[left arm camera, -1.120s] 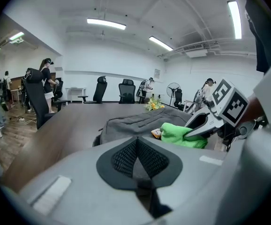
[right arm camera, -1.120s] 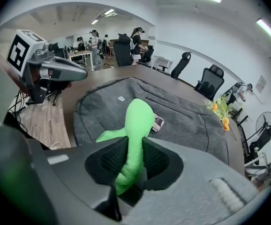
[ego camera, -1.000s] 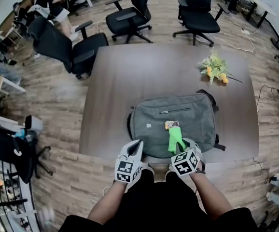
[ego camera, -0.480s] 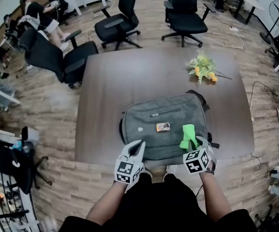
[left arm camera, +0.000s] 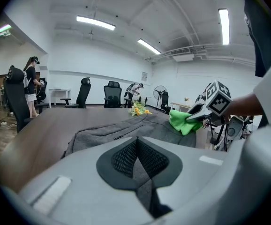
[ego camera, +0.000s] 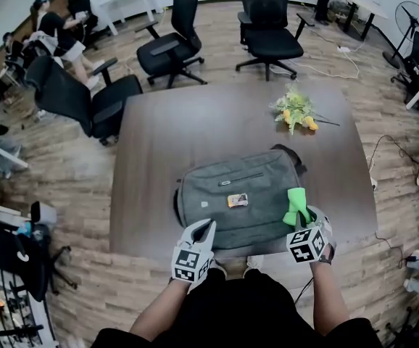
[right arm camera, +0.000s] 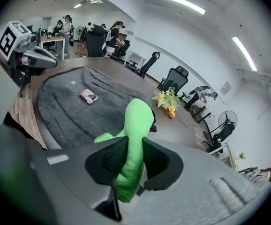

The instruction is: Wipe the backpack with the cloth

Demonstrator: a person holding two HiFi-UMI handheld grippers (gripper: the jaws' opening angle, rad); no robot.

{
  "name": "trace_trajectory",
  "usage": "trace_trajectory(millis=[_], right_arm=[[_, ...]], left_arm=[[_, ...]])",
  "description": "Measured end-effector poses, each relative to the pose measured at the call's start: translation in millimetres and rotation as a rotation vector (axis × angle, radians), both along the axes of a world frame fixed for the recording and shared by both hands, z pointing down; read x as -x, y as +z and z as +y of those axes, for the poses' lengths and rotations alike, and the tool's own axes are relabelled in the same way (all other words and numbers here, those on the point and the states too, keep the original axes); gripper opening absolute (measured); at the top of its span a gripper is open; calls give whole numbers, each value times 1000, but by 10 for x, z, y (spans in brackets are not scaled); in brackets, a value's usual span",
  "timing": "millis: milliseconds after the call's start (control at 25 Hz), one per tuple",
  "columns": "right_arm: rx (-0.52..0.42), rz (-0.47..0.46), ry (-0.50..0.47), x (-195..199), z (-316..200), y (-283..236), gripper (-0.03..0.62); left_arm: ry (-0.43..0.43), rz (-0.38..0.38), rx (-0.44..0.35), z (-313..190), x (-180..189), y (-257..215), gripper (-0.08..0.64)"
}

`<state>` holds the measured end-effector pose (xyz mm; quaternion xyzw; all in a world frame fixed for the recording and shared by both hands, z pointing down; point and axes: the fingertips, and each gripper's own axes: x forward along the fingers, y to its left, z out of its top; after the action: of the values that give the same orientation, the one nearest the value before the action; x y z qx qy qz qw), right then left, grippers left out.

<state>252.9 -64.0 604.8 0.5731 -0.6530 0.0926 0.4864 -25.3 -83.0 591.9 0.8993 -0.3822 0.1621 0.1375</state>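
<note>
Only the right gripper (right arm camera: 134, 146)'s own view shows it clamped on the cloth (right arm camera: 138, 118); the left gripper (left arm camera: 138, 159)'s jaws meet, empty. Whether the cloth touches the backpack (ego camera: 224, 183) is unclear.

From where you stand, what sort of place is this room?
Probably an open-plan office or a lab: black swivel chairs stand by a large brown table, and long light strips run across the ceiling.

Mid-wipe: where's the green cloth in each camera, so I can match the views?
Head view: cloth lower right, at the backpack's right end.
Left gripper view: right of centre, above the backpack.
Right gripper view: centre, clamped in the right hand-held gripper.
Shared landmark: yellow flowers on the table beyond the backpack.
</note>
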Motion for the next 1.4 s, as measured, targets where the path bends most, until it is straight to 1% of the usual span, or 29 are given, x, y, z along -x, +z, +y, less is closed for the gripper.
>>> trace_trajectory(millis=[80, 160, 240, 320, 440, 600, 680, 760, 880, 1000, 1080, 1200, 1400], right_arm=[[-30, -37, 11, -22, -17, -66, 89], [-64, -135, 46, -9, -36, -149, 89], [-105, -247, 88, 32, -70, -254, 89], [-168, -320, 95, 93, -139, -400, 89], [-279, -424, 62, 236, -298, -667, 89], [-360, -573, 2, 502, -487, -1010, 92], [-410, -625, -41, 634, -548, -1225, 92], [-471, -653, -101, 766, -580, -1466, 92], [-573, -663, -188, 917, -605, -1806, 91], [-650, -682, -219, 979, -605, -2028, 89], [-681, -697, -221, 1003, -593, -2112, 86], [-710, -693, -222, 1039, -590, -2171, 81], [-723, -706, -226, 1114, -569, -2154, 81]], left_arm=[[-7, 3, -7, -29, -15, -32, 18], [-12, 11, -19, -59, -33, -73, 18], [-26, 0, -39, -113, -22, -99, 18], [-44, -15, -52, -183, -13, -128, 18], [-69, -7, -71, -296, -4, -248, 18], [-112, 15, -146, -426, 43, -582, 18], [-138, 29, -181, -489, 79, -773, 18], [-161, 36, -212, -536, 130, -963, 18], [-183, 53, -257, -596, 222, -1240, 18], [-204, 89, -289, -641, 309, -1485, 18], [-208, 111, -306, -643, 344, -1616, 18], [-207, 133, -325, -628, 376, -1735, 18], [-167, 168, -308, -547, 359, -1778, 18]])
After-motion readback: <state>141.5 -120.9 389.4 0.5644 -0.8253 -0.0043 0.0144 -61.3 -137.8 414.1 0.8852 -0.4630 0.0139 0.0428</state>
